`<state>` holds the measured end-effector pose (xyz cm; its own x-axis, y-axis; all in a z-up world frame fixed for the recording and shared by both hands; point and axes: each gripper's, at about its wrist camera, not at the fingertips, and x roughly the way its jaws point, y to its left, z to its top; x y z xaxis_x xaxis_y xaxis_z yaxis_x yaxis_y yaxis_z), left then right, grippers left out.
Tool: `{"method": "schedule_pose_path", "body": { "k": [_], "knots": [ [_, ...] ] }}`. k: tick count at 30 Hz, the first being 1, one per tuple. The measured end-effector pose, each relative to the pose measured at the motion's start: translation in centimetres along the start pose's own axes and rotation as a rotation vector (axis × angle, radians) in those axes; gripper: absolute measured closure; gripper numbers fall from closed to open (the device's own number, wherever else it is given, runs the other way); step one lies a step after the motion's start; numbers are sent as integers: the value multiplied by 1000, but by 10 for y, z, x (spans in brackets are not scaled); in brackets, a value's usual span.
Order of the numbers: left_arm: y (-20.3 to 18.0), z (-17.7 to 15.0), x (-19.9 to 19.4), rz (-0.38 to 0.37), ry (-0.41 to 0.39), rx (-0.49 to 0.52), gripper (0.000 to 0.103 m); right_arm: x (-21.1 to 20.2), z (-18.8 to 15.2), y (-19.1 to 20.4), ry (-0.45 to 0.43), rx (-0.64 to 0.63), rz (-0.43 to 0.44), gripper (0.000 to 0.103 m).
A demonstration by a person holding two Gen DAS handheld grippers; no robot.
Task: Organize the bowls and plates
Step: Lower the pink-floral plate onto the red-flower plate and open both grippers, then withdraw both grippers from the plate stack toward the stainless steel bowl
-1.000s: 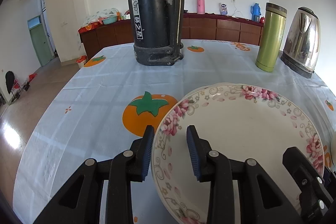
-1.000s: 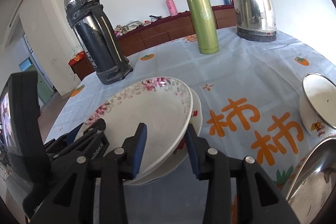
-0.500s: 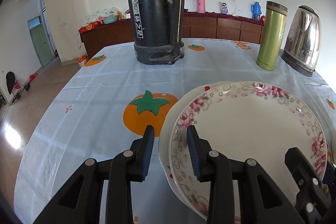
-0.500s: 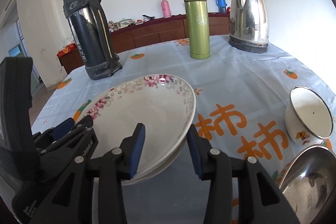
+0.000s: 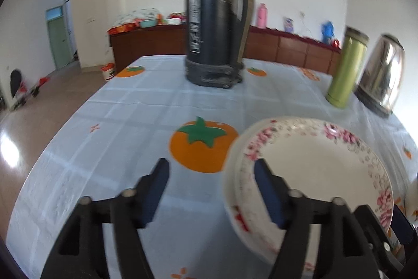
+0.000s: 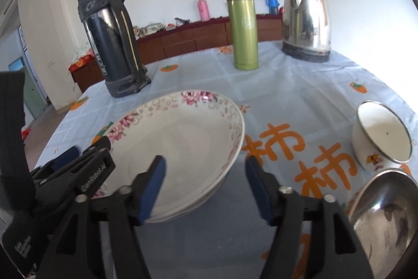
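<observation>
Floral plate (image 6: 180,145) stacked on another plate, sitting on the tablecloth (image 5: 135,117) in front of the black thermos (image 6: 112,35). Left gripper (image 5: 211,190) opening astride its near-left rim, right gripper (image 6: 203,182) opening astride the opposite rim; pads clear. Open cloth leftward.

The right gripper (image 6: 205,184) is opening, its fingers (image 6: 154,184) straddling the near rim of the floral plate (image 6: 180,143), pads clear. The plate seems to rest on another, on the counter (image 6: 300,85).
</observation>
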<state>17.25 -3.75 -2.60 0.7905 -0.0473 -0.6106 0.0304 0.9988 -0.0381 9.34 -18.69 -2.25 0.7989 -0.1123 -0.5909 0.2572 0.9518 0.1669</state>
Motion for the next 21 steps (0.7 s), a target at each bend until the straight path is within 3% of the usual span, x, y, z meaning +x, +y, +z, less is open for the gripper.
{"method": "schedule_pose_path", "body": {
  "k": [7, 15, 21],
  "knots": [
    [16, -7, -11, -9, -11, -45, 29, -15, -5, 10, -82, -37, -26, 15],
    [17, -20, -41, 46, -83, 7, 29, -42, -9, 8, -188, -12, 9, 13],
    [16, -32, -56, 40, -85, 23, 29, -75, -21, 7, -294, -22, -29, 4]
  ]
}}
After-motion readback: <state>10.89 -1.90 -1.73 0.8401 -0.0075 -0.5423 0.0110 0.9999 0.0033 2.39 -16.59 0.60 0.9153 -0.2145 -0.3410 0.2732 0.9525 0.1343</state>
